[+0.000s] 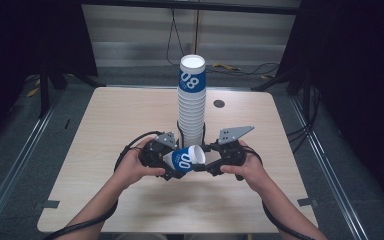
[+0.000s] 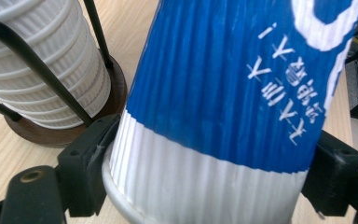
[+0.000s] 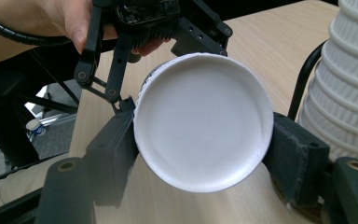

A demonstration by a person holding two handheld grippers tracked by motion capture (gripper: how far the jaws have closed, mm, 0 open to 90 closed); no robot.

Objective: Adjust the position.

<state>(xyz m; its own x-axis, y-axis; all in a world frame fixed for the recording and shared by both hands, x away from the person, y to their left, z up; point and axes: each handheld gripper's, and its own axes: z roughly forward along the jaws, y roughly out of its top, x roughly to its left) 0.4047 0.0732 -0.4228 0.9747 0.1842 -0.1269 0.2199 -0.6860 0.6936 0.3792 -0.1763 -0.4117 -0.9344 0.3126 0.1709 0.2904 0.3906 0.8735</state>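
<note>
A blue and white ribbed paper cup (image 1: 185,160) lies on its side above the table's front middle, held from both ends. My left gripper (image 1: 172,165) is shut on its white lower band (image 2: 191,177), one jaw against each side. My right gripper (image 1: 206,162) is shut on the other end, where the cup's round white end (image 3: 200,121) faces the camera between the pads. Just behind stands a tall stack of the same cups (image 1: 192,105), topped by a blue cup marked 08. The stack sits in a black wire holder on a round wooden base (image 2: 65,133).
The light wooden table (image 1: 105,150) has a small black round cap (image 1: 219,104) at the back right. Behind the table, cables lie on the floor. A hand (image 3: 70,18) grips the left gripper behind the cup. The stack (image 3: 354,79) stands close beside the right jaw.
</note>
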